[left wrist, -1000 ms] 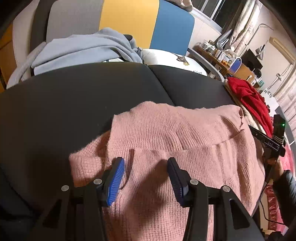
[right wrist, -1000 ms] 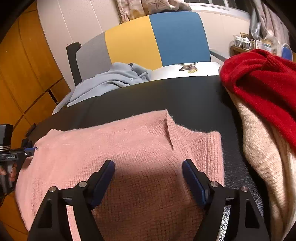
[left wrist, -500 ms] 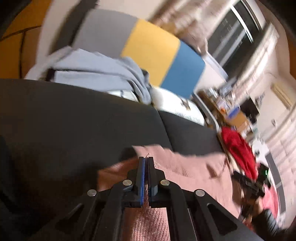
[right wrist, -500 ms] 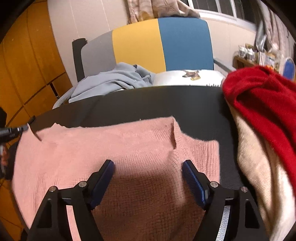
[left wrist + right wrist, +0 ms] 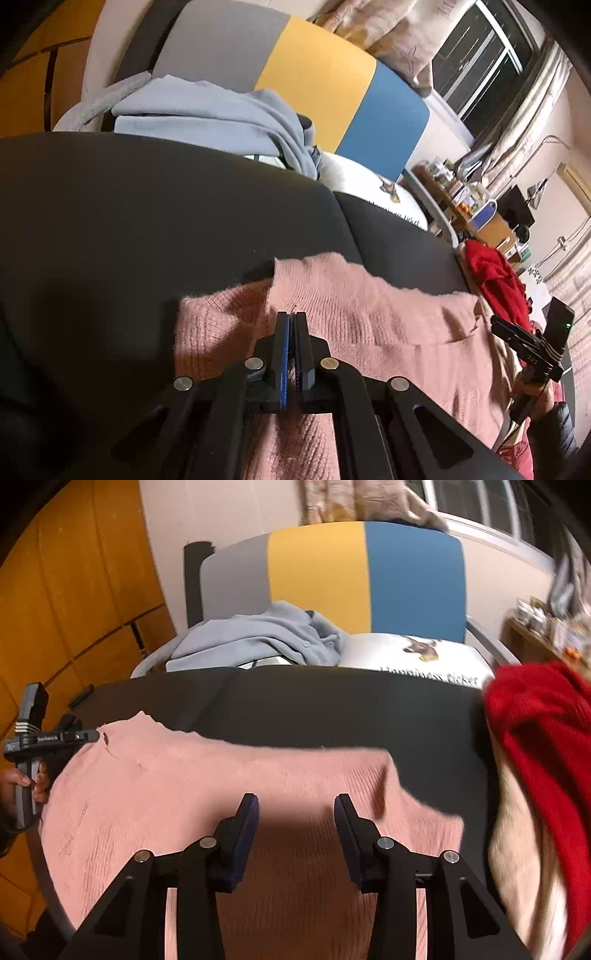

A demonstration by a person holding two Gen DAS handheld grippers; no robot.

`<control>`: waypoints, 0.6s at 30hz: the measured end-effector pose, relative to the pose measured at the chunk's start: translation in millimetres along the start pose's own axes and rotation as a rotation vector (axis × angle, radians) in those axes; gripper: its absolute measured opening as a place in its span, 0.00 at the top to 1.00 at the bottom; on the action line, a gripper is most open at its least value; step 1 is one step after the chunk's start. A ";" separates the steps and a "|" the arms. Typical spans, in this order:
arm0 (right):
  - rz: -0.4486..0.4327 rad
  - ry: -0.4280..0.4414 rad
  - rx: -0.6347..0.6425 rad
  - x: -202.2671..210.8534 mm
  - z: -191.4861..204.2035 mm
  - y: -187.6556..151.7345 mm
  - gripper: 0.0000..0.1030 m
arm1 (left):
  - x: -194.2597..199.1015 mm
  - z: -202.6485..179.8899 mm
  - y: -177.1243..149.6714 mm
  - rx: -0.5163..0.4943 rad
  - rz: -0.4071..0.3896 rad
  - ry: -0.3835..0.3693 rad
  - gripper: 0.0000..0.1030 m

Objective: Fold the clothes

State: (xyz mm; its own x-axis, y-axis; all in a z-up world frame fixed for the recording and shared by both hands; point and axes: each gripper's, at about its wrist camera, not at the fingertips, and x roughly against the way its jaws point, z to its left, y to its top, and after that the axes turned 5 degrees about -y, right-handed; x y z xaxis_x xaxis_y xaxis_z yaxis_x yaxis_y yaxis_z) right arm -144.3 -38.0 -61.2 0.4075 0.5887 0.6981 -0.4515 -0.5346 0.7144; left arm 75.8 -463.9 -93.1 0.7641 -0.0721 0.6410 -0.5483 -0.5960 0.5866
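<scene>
Left gripper (image 5: 291, 325) is clamped tight, blue pads pressed together on a pinch of the pink knitted sweater (image 5: 369, 325) near its left end, and it angles down toward the black padded table (image 5: 147, 229). Seen from the right wrist camera, that same gripper (image 5: 96, 734) comes in level from the left, a hand (image 5: 26, 781) wrapped round its grip, with the sweater's corner lifted off the table at its tip.

Right gripper (image 5: 295, 812) tilts downward over the sweater's (image 5: 221, 775) near right part; its jaws have just been closing and stand partly apart, knit between them, the pads not visibly pressing it. From the left wrist view it (image 5: 496, 325) sits at the sweater's far right end, a dark sleeve (image 5: 554, 424) behind it.

The sweater lies crosswise ahead of both claws, long axis running left to right, far edge raised and wavy at the left. Beyond that edge the table is bare black right up to its back rim. To the right of the right claw, a red knit (image 5: 543, 731) piled on a cream garment (image 5: 524, 842) crowds the sweater's end. Past the table's back edge: a grey-blue garment (image 5: 258, 638) heaped on a grey, yellow and blue chair (image 5: 369, 572).
</scene>
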 end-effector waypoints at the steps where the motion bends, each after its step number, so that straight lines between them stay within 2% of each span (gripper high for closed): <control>1: 0.004 -0.006 0.017 -2.9 2.3 3.5 0.57 | 4.4 -1.2 0.2 -0.003 -0.006 -0.002 0.99; 2: 0.029 -0.004 0.029 -9.4 3.2 7.0 0.56 | 7.4 -1.1 0.6 -0.006 -0.011 -0.004 0.99; 4: 0.113 -0.043 0.016 -29.7 -1.1 11.4 0.47 | 11.8 -1.3 2.6 -0.012 -0.019 -0.008 0.99; 5: 0.164 -0.061 -0.012 -42.3 -5.9 10.9 0.38 | 13.5 -2.2 2.6 -0.018 -0.022 -0.009 0.99; 7: 0.207 -0.053 -0.075 -55.0 -14.6 7.7 0.37 | 16.7 -4.5 2.1 -0.031 -0.028 -0.011 0.99; 8: 0.197 -0.050 -0.089 -53.5 -15.9 6.9 0.42 | 18.3 -5.6 1.8 -0.038 -0.031 -0.011 0.99; 9: 0.185 -0.047 -0.100 -51.6 -16.9 6.2 0.64 | 19.9 -6.8 1.5 -0.045 -0.034 -0.012 0.99; 11: 0.165 -0.053 -0.081 -42.3 -11.2 4.9 0.93 | 25.1 -10.9 2.5 -0.052 -0.050 -0.019 0.99; 14: 0.113 -0.067 -0.054 -24.0 -4.9 7.2 0.93 | 35.0 -15.9 8.8 -0.051 -0.092 -0.027 0.99; 18: 0.007 -0.111 -0.099 2.8 -18.1 24.1 0.94 | 36.5 -19.4 23.0 -0.046 -0.131 0.001 0.99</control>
State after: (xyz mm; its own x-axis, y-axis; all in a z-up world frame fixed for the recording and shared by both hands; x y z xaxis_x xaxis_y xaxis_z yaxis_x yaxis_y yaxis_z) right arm -168.4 -38.3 -42.9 0.4869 0.5114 0.7081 -0.5286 -0.4729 0.7050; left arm 84.5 -464.7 -46.6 0.8299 0.0050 0.5580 -0.4587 -0.5631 0.6874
